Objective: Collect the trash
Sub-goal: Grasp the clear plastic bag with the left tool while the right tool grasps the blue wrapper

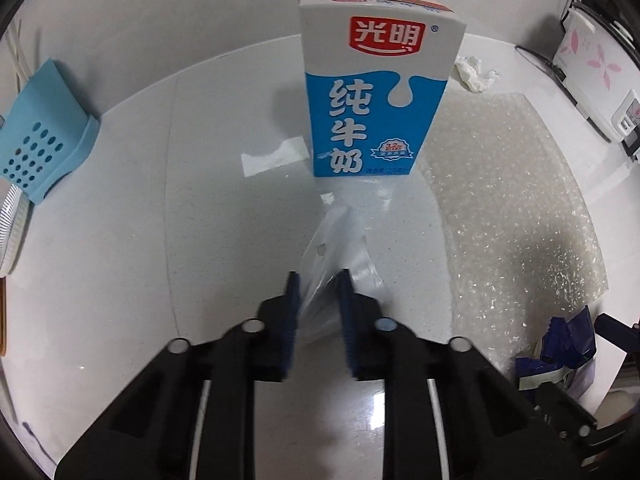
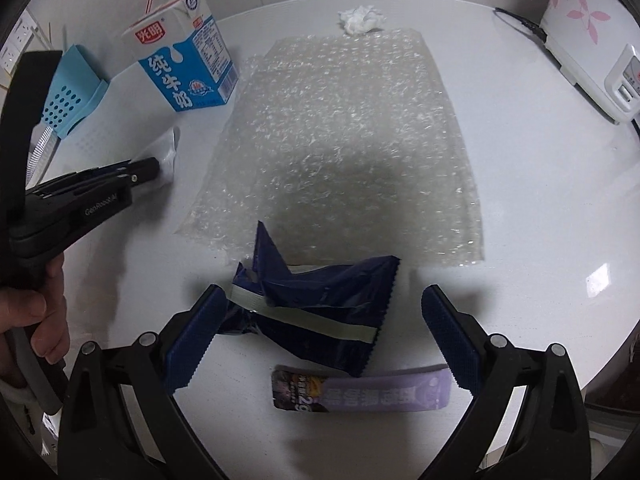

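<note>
Left fingers [image 1: 316,280] pinching clear plastic film [image 1: 340,240], right fingers [image 2: 324,300] spread wide around navy wrapper [image 2: 316,296].

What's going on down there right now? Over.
Left hand-held gripper shut on clear plastic bag. Right hand-held gripper open, straddling dark blue wrapper. Nothing blocking.

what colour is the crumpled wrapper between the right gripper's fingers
Dark navy blue with a pale strip across it; the crumpled wrapper shows best in the right wrist view.

The left gripper [image 1: 318,280] is pinching a crumpled clear plastic wrapper [image 1: 340,248] lying on the glossy white table [image 1: 120,240]. Just beyond, a blue-and-white milk carton [image 1: 372,92] is standing upright, with a sheet of bubble wrap [image 1: 512,208] spreading beside it.
</note>
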`<state>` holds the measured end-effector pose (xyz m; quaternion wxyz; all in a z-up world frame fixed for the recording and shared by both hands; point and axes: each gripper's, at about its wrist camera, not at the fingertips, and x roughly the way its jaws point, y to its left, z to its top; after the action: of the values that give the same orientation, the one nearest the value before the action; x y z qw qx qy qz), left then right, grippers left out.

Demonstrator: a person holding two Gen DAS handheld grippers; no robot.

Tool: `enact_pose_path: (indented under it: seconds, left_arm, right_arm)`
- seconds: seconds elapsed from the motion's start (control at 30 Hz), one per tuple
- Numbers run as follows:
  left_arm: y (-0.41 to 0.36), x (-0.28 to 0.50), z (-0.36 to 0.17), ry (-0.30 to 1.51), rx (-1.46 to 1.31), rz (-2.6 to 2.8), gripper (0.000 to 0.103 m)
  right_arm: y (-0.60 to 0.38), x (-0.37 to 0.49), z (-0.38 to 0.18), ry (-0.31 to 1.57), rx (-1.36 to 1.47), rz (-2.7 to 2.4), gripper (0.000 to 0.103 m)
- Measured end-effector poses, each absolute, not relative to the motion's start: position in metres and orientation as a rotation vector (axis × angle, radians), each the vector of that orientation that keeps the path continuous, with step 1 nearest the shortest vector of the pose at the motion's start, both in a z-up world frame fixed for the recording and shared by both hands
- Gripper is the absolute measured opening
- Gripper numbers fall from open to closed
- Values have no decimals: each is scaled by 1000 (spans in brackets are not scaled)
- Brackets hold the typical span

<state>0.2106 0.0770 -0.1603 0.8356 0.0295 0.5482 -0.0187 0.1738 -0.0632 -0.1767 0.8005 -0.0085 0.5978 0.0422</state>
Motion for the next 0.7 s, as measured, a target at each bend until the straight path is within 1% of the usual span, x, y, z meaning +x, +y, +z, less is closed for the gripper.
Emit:
enact_pose_path:
  seconds: [0.03,0.07,0.27,0.33,0.37,0.43,0.5,0.53,0.6,0.63,0.67,0.7]
  left_arm:
    - [81,212,-160,1164,56,-43,5]
    - [83,212,-159,1169,48,-51,4]
    - [92,207,-157,1162,37,-76,3]
    - [94,204,-157,1164,24,-80,3]
    - [94,201,-157,1164,18,-82,3]
    - [95,200,-156,1163,12,-86,3]
    - [96,196,-154,1159,8,-91,3]
    - [97,193,-154,1157,6,-90,3]
    - [98,192,-152,1155,4,-87,3]
    - [98,190,-152,1154,3,-85,3]
    - [98,187,-150,1150,-1,-85,3]
    - [99,188,-150,1147,-1,-84,3]
  right_arm:
    - [-62,174,-178,1290,-22,87,92]
    - [-59,175,-180,1299,-26,83,90]
    - [-51,174,-187,1310,-54,61,80]
    - [-51,172,-187,1301,-70,52,76]
    - [-51,171,-186,1293,-82,46,70]
    - [-52,171,-186,1288,-88,41,64]
    - [-54,170,-185,1278,-91,41,55]
    - [-53,170,-184,1275,-92,42,54]
    - [-54,169,-183,1270,-94,46,45]
    - [-55,167,-183,1268,-92,51,43]
    - [-56,166,-182,1266,-89,54,38]
    - [-58,165,-181,1265,-83,58,38]
